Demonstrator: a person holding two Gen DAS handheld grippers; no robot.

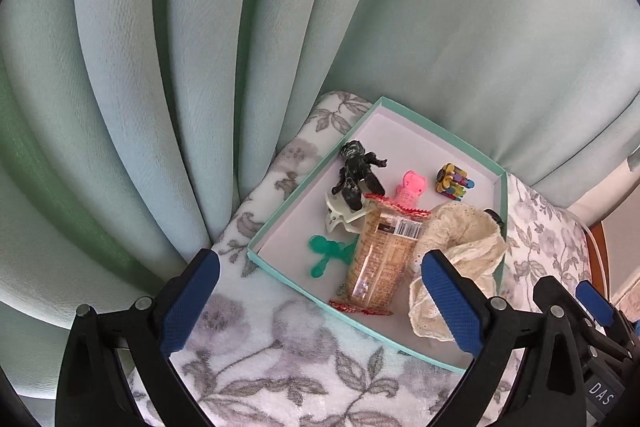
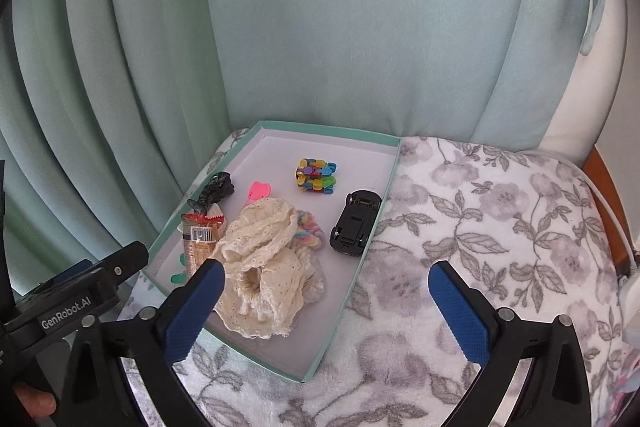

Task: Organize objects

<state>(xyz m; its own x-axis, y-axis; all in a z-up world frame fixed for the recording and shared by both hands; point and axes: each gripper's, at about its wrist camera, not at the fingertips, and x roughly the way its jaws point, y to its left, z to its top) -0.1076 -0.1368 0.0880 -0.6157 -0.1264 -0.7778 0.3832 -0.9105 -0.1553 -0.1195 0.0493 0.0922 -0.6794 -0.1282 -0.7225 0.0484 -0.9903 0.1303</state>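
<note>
A shallow teal box (image 1: pixel 280 205) (image 2: pixel 372 227) lies on a floral blanket and holds several small things. In it are a black figure (image 1: pixel 356 171) (image 2: pixel 214 187), a pink toy (image 1: pixel 410 187) (image 2: pixel 260 190), a multicoloured block toy (image 1: pixel 454 182) (image 2: pixel 317 174), a snack packet (image 1: pixel 384 255) (image 2: pixel 198 239), a green toy (image 1: pixel 326 253), a cream lace scrunchie (image 1: pixel 460 247) (image 2: pixel 264 267) and an upturned black toy car (image 2: pixel 355 223). My left gripper (image 1: pixel 320 303) hovers open above the box's near corner. My right gripper (image 2: pixel 328 311) hovers open over the box's near right edge. Neither holds anything.
The floral blanket (image 2: pixel 500 227) (image 1: pixel 260 347) covers a cushioned seat, with bare blanket to the right of the box. Pale green curtains (image 1: pixel 200 47) (image 2: pixel 340 27) hang close behind. A wooden edge (image 2: pixel 604 195) shows at the far right. The left gripper's body (image 2: pixel 80 291) sits at the right wrist view's lower left.
</note>
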